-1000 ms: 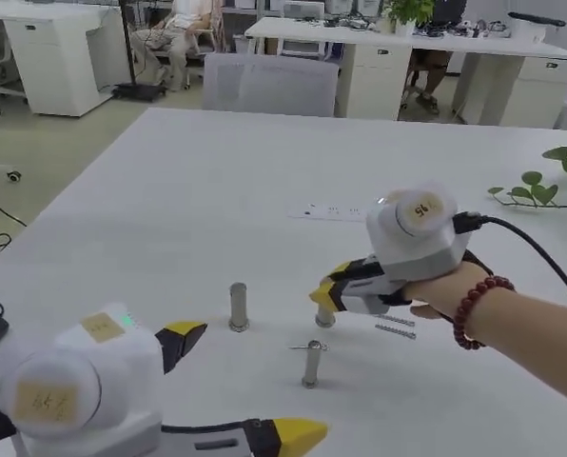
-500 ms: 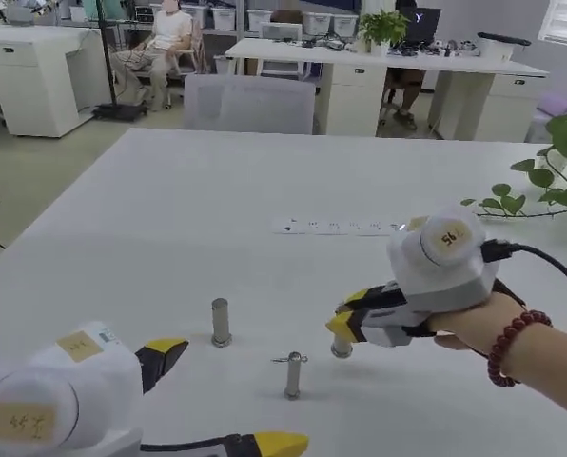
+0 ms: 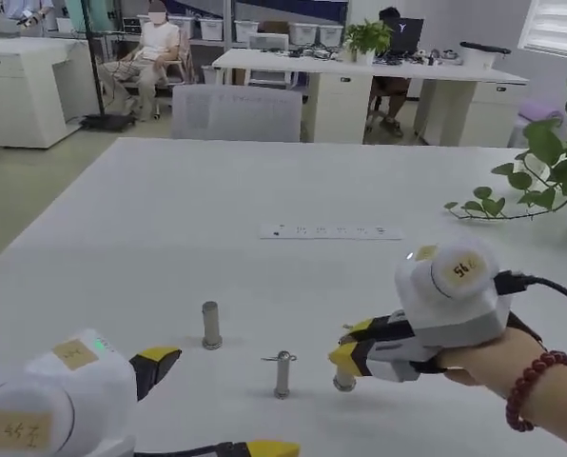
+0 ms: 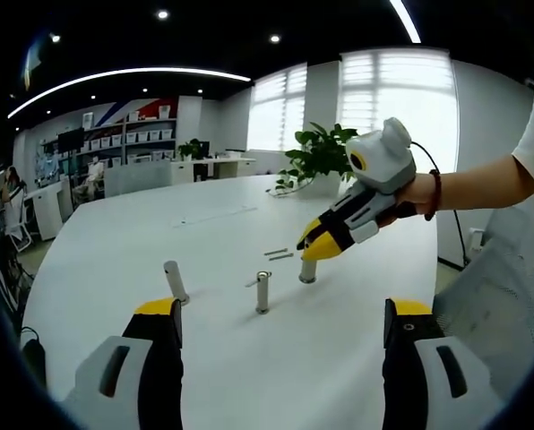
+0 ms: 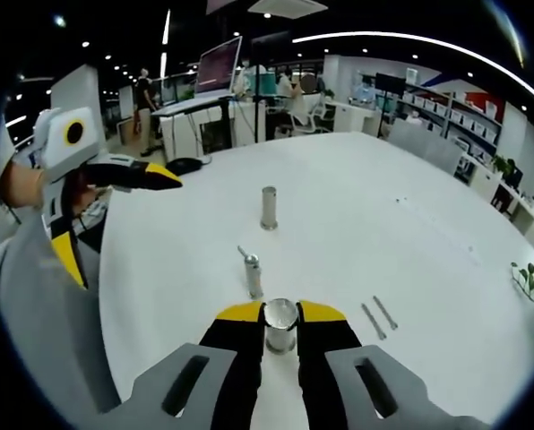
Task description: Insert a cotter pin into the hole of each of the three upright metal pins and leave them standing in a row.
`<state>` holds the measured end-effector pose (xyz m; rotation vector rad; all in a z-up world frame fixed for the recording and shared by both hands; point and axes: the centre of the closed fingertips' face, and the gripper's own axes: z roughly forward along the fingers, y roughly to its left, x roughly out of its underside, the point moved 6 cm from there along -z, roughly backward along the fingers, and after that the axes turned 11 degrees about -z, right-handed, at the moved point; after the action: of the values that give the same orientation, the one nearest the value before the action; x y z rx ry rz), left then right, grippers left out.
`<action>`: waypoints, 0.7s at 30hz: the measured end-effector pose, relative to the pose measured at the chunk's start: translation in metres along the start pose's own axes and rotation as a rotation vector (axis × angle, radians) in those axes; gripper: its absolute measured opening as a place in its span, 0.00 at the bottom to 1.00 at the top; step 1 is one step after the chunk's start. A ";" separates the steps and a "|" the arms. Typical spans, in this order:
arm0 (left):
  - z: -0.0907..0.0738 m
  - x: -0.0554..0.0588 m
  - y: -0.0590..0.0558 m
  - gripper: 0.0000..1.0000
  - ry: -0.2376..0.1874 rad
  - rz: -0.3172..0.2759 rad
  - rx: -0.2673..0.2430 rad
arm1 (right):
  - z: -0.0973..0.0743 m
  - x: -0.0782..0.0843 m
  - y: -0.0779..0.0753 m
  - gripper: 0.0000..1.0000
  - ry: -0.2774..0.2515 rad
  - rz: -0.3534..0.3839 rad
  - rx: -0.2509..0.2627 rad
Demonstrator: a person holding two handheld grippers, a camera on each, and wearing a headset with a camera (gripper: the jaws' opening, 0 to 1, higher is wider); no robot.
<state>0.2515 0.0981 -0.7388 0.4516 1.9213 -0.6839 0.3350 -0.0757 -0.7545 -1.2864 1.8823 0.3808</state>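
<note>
1. The white desk (image 3: 264, 190) carries all the work near its front edge: three upright metal pins in a loose row, and some loose cotter pins beside them
2. The left gripper (image 3: 212, 405) hovers low at the near side with its jaws spread wide and nothing between them; it is well apart from the row
3. The right gripper (image 3: 348, 347) reaches in from the right, its yellow-tipped jaws pressed against either side of the right metal pin (image 5: 279, 327), pinching it near the top while its foot rests on the desk
4. The middle metal pin (image 3: 283, 374) stands free, near the right one, and the left metal pin (image 3: 210, 325) stands alone further off; I see nothing through the left pin
5. A fitted cotter pin (image 3: 272, 358) sticks out sideways near the top of the middle pin, so that one looks done
6. Two loose cotter pins (image 5: 379, 315) lie side by side on the desk just beyond the right pin, untouched
7. By my judgement about a third is finished: one pin fitted, two left to do, with the right pin in hand apparently next and the row wanting a little straightening
</note>
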 end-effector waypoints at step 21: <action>-0.002 0.005 -0.008 0.91 0.012 0.028 0.020 | 0.006 0.010 0.042 0.14 0.000 0.018 -0.032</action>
<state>0.2433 0.0939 -0.7407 0.4954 1.9169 -0.6838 0.2987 -0.0601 -0.7736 -1.2917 1.8953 0.4223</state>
